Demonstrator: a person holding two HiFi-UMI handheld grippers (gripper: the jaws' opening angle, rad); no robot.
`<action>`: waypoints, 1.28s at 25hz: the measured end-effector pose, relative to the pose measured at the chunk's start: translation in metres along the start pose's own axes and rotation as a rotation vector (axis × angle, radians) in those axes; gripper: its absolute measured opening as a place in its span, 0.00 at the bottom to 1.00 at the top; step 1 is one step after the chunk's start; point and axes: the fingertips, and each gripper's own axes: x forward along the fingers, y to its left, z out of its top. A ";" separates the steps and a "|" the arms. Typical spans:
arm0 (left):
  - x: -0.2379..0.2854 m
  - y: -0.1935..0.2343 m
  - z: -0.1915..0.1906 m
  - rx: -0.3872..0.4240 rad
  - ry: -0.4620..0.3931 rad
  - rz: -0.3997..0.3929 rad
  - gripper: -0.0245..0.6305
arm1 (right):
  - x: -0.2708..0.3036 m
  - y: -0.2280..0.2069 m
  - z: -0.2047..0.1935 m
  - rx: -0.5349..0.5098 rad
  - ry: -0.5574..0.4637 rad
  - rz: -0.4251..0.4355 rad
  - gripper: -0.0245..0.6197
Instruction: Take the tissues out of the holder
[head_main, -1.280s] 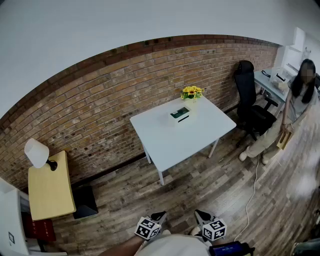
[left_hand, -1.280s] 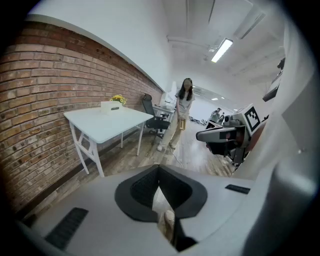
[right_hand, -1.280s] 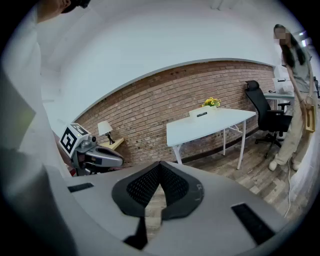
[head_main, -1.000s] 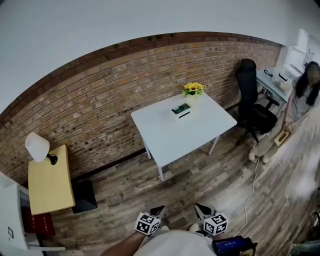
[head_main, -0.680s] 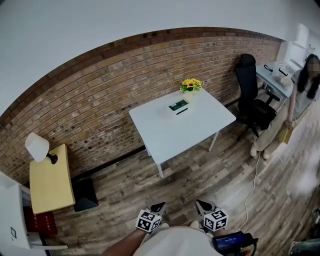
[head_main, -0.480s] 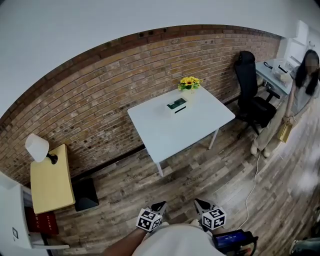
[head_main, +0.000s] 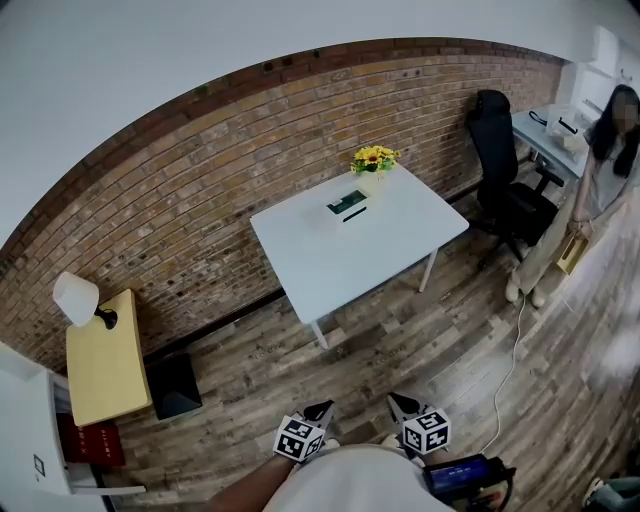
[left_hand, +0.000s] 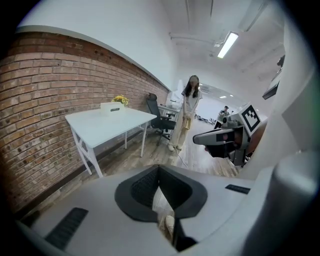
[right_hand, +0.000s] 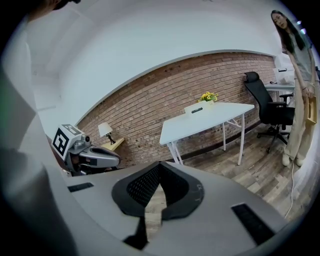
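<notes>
Head view: tissue holder (head_main: 347, 207) sits on the tabletop (head_main: 365, 255) mid-frame, well apart from the closed, empty left hand-held gripper (head_main: 319, 410) and right hand-held gripper (head_main: 397, 403) at the bottom edge.

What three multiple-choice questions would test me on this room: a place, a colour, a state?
1. Where is the tissue box? A) on the white table B) on the floor C) on a shelf
2. What colour are the flowers? A) red B) yellow C) blue
3. How are the jaws of the left gripper? A) wide apart B) shut, empty C) clamped on a tissue
Answers: 1 A, it sits on the tabletop; 2 B, the blooms are yellow; 3 B, they meet with nothing between.
</notes>
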 end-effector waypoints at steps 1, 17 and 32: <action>0.002 -0.003 0.001 0.001 0.003 0.002 0.05 | -0.001 -0.003 -0.001 0.002 0.001 0.002 0.05; 0.034 -0.030 0.030 0.007 -0.009 0.089 0.05 | -0.046 -0.073 -0.008 0.038 -0.007 0.001 0.05; 0.092 0.007 0.059 -0.014 -0.005 0.036 0.05 | -0.012 -0.111 0.020 0.034 0.027 -0.042 0.05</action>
